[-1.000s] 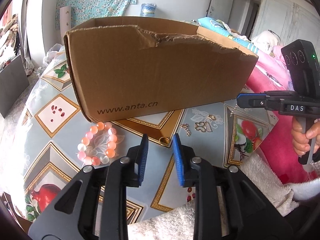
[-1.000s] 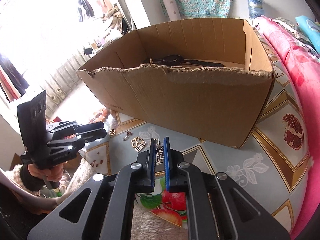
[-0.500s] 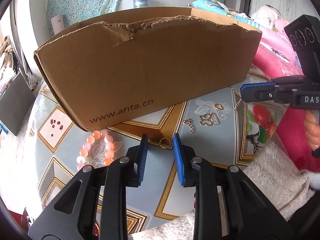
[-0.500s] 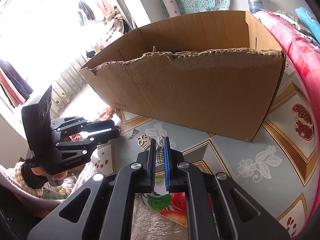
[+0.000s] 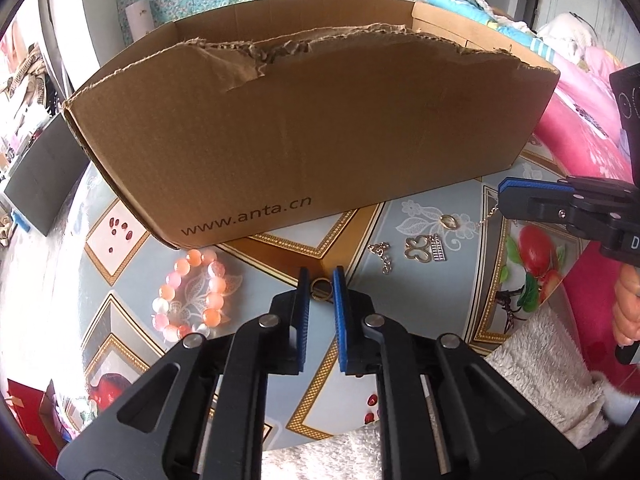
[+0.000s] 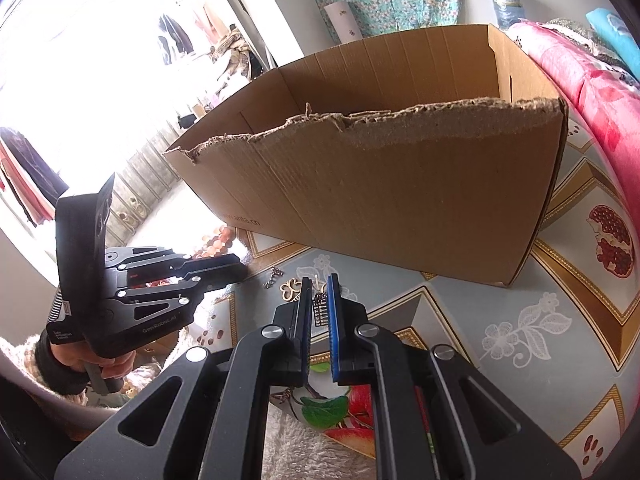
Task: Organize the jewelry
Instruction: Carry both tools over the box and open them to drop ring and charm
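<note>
Closing around a gold ring [image 5: 322, 289] lying on the table [image 5: 440, 292] just before the cardboard box [image 5: 304, 128], left gripper [image 5: 321, 280] jaws not yet touching. Right gripper [image 6: 320, 292] clenched on a chain with an abacus charm [image 6: 320, 312].

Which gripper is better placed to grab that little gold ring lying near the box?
Left. The left gripper already straddles the gold ring, its jaws closing on it. The right gripper sits farther right, by the pendants.
</note>
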`<control>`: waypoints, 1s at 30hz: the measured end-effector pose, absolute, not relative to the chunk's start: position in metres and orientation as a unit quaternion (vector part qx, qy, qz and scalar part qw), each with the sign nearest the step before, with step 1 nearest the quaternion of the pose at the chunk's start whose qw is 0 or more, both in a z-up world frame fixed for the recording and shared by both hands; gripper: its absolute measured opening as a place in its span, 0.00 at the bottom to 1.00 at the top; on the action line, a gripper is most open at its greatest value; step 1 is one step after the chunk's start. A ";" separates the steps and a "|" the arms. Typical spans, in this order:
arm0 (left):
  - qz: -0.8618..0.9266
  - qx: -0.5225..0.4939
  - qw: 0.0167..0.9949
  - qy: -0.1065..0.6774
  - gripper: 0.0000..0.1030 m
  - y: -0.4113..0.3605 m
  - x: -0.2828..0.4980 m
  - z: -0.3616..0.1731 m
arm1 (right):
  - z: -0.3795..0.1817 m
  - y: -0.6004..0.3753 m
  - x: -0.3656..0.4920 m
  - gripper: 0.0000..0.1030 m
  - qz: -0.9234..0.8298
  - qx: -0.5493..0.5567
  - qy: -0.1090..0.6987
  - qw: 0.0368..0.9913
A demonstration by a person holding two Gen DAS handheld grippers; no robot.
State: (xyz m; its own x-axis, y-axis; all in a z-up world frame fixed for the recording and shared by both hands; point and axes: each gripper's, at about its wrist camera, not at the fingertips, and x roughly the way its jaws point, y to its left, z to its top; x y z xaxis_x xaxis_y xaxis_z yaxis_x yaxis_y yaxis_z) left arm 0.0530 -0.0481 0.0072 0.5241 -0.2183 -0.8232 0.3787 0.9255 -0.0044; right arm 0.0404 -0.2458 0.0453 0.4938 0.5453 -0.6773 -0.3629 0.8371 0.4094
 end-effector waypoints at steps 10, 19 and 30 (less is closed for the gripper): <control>-0.191 0.061 0.876 0.438 0.09 -0.014 0.041 0.018 | 0.059 -0.250 0.034 0.07 0.271 0.104 0.404 0.868; -0.287 0.033 0.897 0.334 0.10 -0.003 0.022 0.113 | 0.133 -0.249 0.043 0.07 0.322 0.085 0.320 0.887; -0.311 -0.027 0.847 0.430 0.10 -0.029 0.157 0.120 | 0.144 -0.259 0.151 0.07 0.308 0.075 0.390 0.865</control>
State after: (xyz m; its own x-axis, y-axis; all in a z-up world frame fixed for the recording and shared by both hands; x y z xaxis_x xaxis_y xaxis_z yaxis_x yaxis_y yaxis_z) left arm 0.1574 -0.0295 0.1201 0.4360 -0.5505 -0.7119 0.5045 0.8046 -0.3132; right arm 0.1510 -0.2591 0.1438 0.5071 0.5911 -0.6273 -0.4735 0.7992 0.3703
